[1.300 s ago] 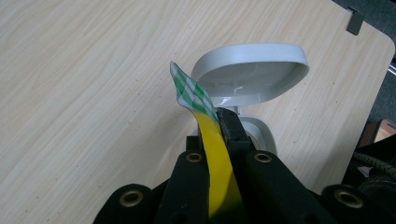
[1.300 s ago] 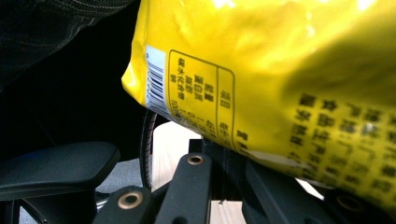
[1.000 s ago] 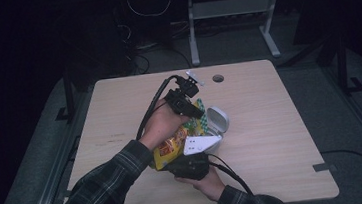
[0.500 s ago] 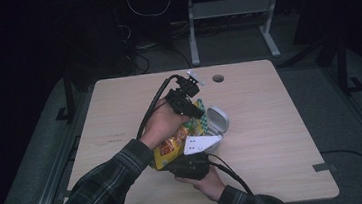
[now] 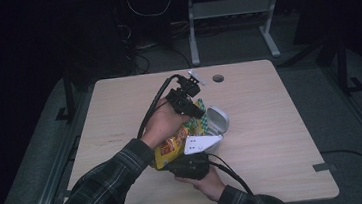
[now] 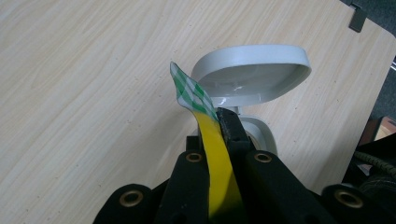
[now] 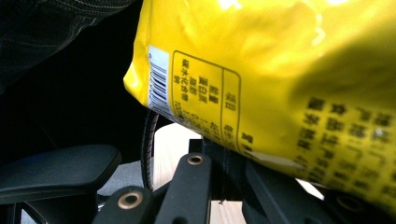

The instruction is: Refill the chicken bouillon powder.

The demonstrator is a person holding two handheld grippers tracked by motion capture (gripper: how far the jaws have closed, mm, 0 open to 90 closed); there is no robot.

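Yellow snack bag (image 5: pixel 173 145) held up over near-centre of table (image 5: pixel 281 122), btwn both grippers. Left gripper (image 5: pixel 196 111) clamped on bag's top seal, the green-check strip (image 6: pixel 189 91), jaws pinched tight w/ film between. Right gripper (image 5: pixel 187 165) clamped on bag's lower edge near barcode (image 7: pixel 158 83); jaws closed on film there as far as can be read. Small grey bin (image 5: pixel 216 121) w/ flip lid up (image 6: pixel 254 70) sits just right of bag, touching or nearly so.

Step in hand, by judgement: tearing or opening bag across the top while bottom is anchored.

- Keep right grip low and steady; acts as anchor.
- Pull left grip away and slightly sideways along seal, not straight up; thin film likely to slip out of pads otherwise.
- Keep bag mouth up, over bin or table, so contents don't spill on release.
- Watch lid: light, hinged, easy to knock shut w/ an elbow of film.

Hard to make out:
- Whether seal is already split: not readable, strip seen edge-on.
- Bin inside: hidden behind left gripper's jaws.
- Right gripper's pad contact: bag bulges over it, exact bite point unclear.
- Bag front: mostly covered by left hand (image 5: pixel 164 126) in high view.
- Print on back: too blurred to read.
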